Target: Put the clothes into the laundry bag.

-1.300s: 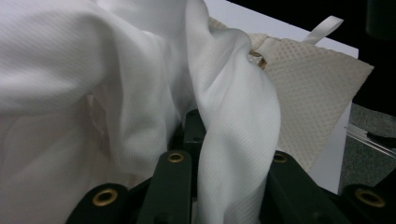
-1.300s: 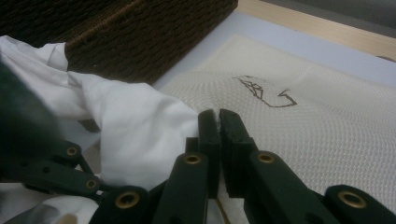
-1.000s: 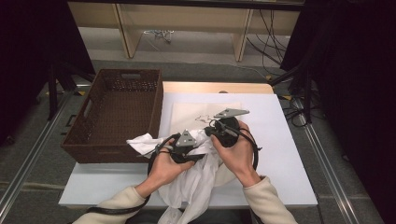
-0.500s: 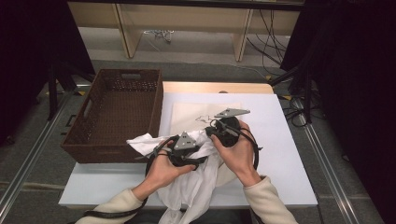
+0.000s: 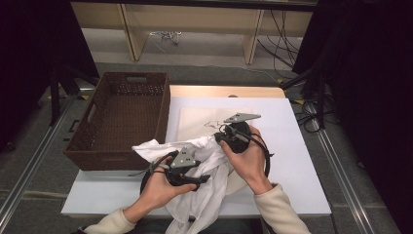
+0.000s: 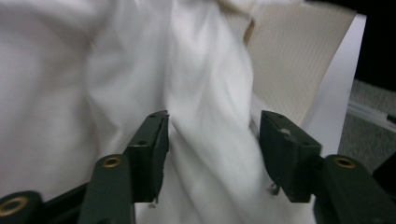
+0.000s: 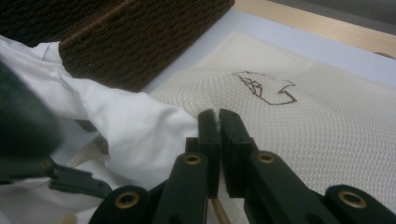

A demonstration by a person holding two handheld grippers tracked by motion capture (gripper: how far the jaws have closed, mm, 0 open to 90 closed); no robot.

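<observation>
A crumpled white cloth (image 5: 207,195) lies bunched at the table's front middle and hangs over the front edge. My left gripper (image 5: 200,179) is open, its jaws on either side of a fold of the white cloth (image 6: 205,93). My right gripper (image 5: 220,138) is shut on a thin edge of the white cloth (image 7: 140,135), just above a cream cloth (image 7: 299,116) that bears a dark line drawing (image 7: 264,86). The cream cloth (image 5: 195,122) lies flat on the table behind the white one.
A dark brown woven basket (image 5: 117,156) stands at the table's left, close to the white cloth. The white table (image 5: 302,161) stretches to the right of my hands. Shelves and cables sit beyond the far edge.
My left gripper has slid a little toward the front edge along the white cloth. The right gripper has stayed in place.
</observation>
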